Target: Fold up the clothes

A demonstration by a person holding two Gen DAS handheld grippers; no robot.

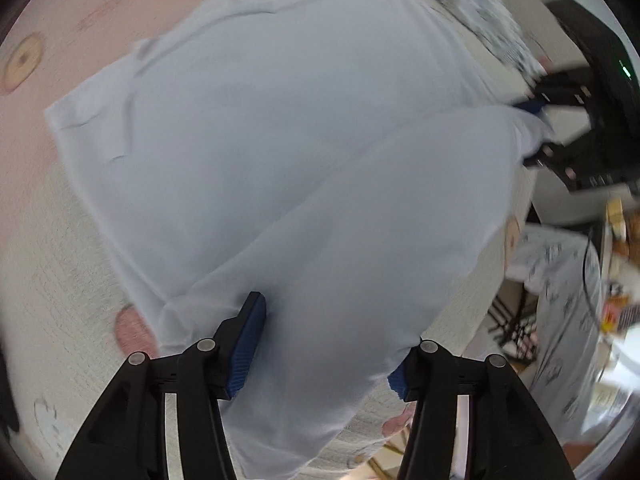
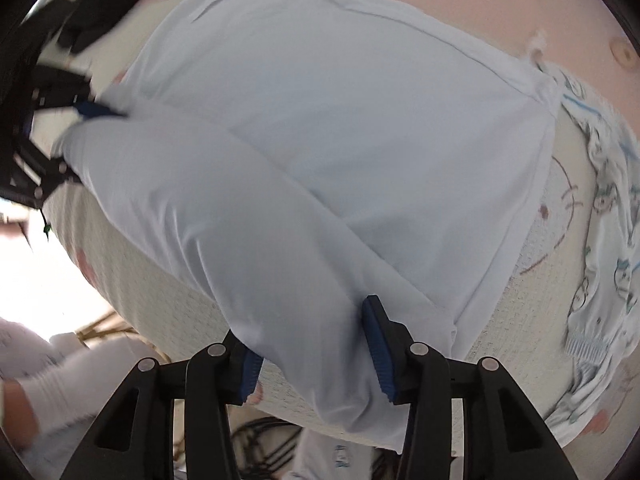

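Patterned bedspread (image 1: 60,240) carried 1 pale shirt (image 1: 280,140); 2 grippers, left (image 1: 324,344) & right (image 2: 312,344), each clamped on its lifted hem.

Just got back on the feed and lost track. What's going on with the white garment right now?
A person with a handheld gripper in each hand is mid-fold on a white garment spread over a patterned bed cover. The left gripper and the right gripper each have the near edge of the cloth between their fingers and have lifted it over the flat part. How tightly the jaws are closed is hard to tell. A printed garment lies beside it.
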